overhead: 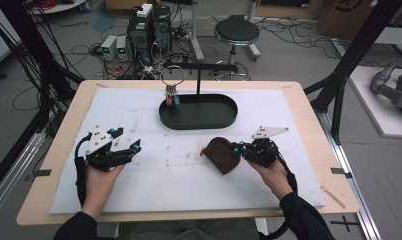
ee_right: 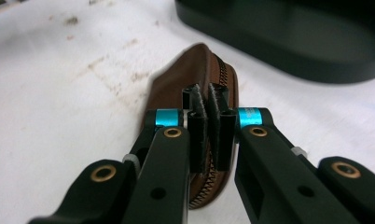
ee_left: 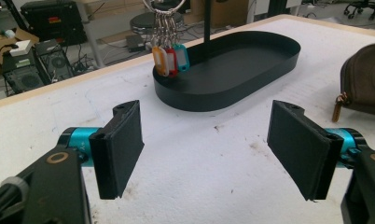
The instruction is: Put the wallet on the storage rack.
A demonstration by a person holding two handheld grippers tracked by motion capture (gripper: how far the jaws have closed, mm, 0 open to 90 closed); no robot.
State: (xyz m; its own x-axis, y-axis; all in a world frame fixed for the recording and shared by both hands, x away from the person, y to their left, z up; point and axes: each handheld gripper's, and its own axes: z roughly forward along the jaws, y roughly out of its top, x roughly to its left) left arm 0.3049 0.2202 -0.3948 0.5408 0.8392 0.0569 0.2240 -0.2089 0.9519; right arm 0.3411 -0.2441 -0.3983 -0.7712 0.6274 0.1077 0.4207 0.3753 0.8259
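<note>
A brown leather zip pouch (overhead: 220, 156) lies on the white mat right of centre. My right gripper (overhead: 235, 148) is shut on its zipper edge, and in the right gripper view the gripper (ee_right: 205, 100) pinches the pouch (ee_right: 174, 88) between its pads. My left gripper (overhead: 128, 140) hovers open over the mat at the left, holding nothing; the gripper (ee_left: 209, 149) has its jaws spread wide. A black oval tray (overhead: 199, 125) sits at the back centre. A key ring with coloured tags (overhead: 171, 95) hangs from the tray's stand (overhead: 198, 82). The left gripper view shows the tags (ee_left: 169, 58), tray (ee_left: 213, 100) and pouch (ee_left: 365, 79).
The white mat (overhead: 154, 185) covers most of the wooden table (overhead: 309, 107). The tray's dark wall (ee_right: 269, 56) lies just beyond the pouch. Behind the table stand a stool (overhead: 236, 32), computer boxes (overhead: 149, 27) and cables on the floor.
</note>
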